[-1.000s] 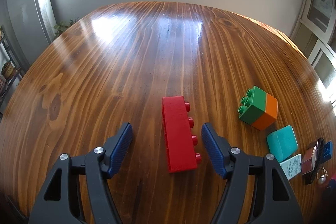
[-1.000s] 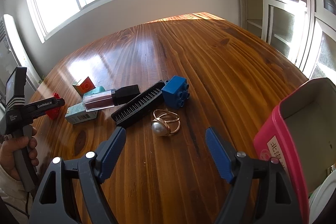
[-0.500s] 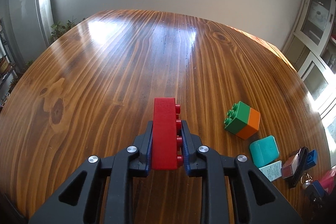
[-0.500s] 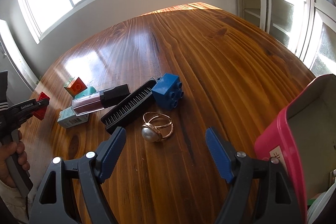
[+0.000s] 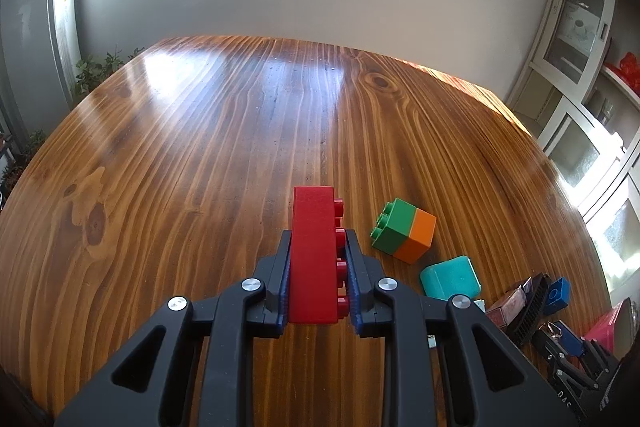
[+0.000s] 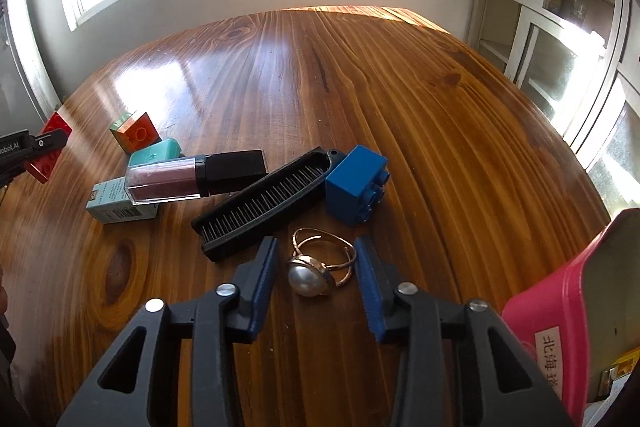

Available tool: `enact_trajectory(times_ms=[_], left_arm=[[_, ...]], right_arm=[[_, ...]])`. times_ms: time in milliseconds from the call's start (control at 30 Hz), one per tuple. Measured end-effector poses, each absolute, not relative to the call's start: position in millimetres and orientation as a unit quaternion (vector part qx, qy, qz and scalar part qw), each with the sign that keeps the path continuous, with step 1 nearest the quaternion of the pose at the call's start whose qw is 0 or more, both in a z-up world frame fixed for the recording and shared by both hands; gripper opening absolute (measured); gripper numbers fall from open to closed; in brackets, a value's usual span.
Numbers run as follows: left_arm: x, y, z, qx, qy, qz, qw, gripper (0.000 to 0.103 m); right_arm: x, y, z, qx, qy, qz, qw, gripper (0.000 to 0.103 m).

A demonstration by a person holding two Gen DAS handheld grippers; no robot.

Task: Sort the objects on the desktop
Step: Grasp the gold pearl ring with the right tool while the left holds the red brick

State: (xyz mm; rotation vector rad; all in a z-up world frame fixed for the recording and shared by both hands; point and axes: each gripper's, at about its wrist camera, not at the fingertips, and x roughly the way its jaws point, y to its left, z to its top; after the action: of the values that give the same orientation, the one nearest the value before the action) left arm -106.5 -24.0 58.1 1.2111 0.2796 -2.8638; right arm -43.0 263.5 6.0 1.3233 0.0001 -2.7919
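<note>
the left claw (image 5: 318, 277) grips the red brick (image 5: 314, 253), raised off the tabletop (image 5: 200, 147). the right claw (image 6: 316, 269) is closing around the pearl ring (image 6: 316, 267) on the tabletop, pads not yet touching; it should stay centred and low, clear of the comb (image 6: 260, 205).

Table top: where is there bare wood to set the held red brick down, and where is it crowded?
Bare wood runs from the red brick in the left gripper to the table's far and left edges. Crowded: the near right, with the green-orange block, teal case, comb, blue brick, pearl ring and pink box.
</note>
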Motion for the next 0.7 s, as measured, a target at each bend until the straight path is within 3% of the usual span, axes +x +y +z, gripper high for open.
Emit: enact_trajectory(times_ms=[700], left_arm=[[-76,35,92,0.360,0.066,-0.926,-0.089,0.025]], right_arm=[[28,283,48,0.363,-0.072,-0.928,0.038,0.037]])
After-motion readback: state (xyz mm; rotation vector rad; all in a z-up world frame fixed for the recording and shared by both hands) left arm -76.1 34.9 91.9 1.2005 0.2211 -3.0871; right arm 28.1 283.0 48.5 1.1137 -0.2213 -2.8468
